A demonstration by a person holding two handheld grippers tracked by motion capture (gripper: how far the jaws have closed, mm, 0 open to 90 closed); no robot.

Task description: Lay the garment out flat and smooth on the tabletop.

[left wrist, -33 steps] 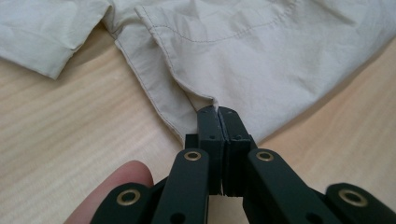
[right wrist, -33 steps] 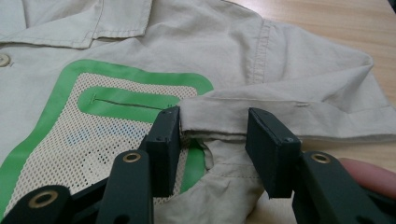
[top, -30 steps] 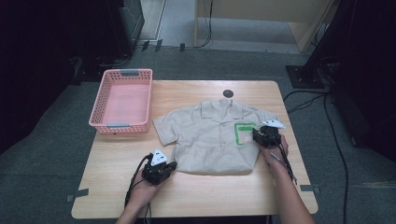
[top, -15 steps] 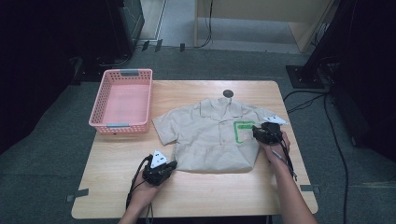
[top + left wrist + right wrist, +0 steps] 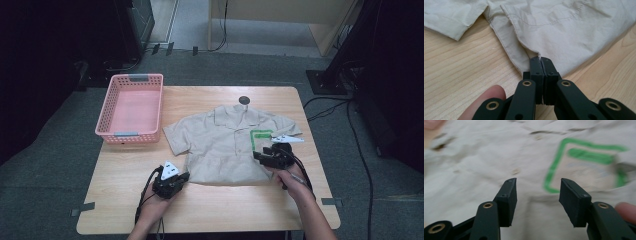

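Beside shirt (image 5: 227,145), pink basket (image 5: 131,107)

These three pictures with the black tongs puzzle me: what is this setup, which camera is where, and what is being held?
A person sits at a wooden table holding hand-operated tongs in each hand. The high view looks down from above; the other two come from cameras riding on each tool. A beige shirt lies flat, with a pink basket beside it. The left tongs are shut on the shirt's bottom hem corner. The right tongs have just been opening, with nothing between the jaws, above the shirt near its green-edged pocket.
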